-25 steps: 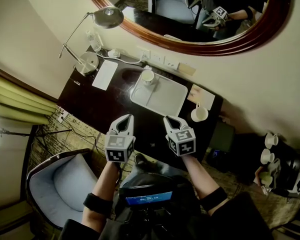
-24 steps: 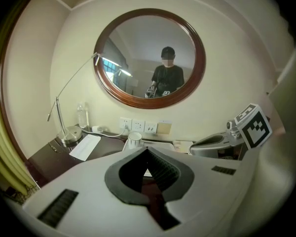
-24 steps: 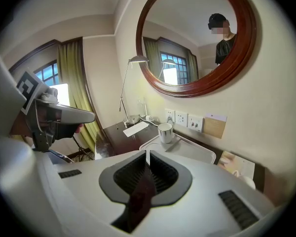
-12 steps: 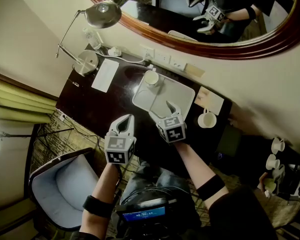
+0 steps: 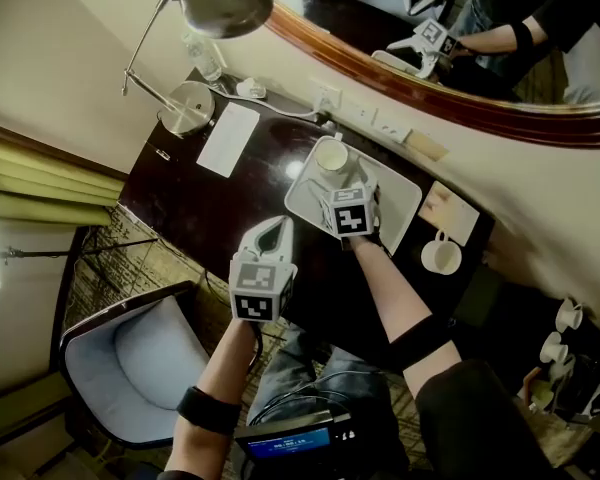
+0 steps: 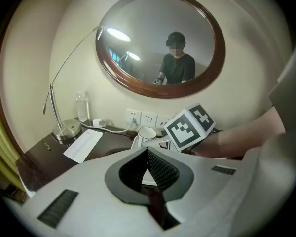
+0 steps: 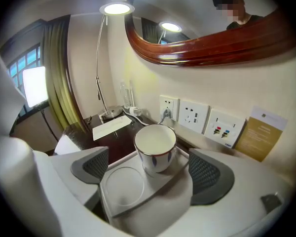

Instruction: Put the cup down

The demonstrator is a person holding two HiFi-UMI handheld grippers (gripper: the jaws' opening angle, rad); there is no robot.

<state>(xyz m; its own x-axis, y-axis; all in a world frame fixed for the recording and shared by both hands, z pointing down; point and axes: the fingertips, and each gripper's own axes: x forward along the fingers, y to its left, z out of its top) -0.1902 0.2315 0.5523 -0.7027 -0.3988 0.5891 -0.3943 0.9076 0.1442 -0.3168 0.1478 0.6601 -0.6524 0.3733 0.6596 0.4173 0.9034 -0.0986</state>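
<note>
So the right gripper (image 7: pixel 148 156) fingers have just been opening wide, the cup (image 7: pixel 155 143) standing untouched between them at 12 o'clock on the tray (image 7: pixel 119 185); the left gripper (image 6: pixel 148 168) fingers are closed and empty.

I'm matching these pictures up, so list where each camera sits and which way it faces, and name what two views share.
Head view: on the person's head, steeply down onto the desk, tray and cup; forearms, left gripper, right gripper show.
Left gripper view: on the left gripper, along its shut jaws toward the mirror; the right forearm shows.
Right gripper view: on the right gripper, toward the cup, untouched between jaws that have just been opening; only they show.
Shared: both gripper views see the cup and lamp.
</note>
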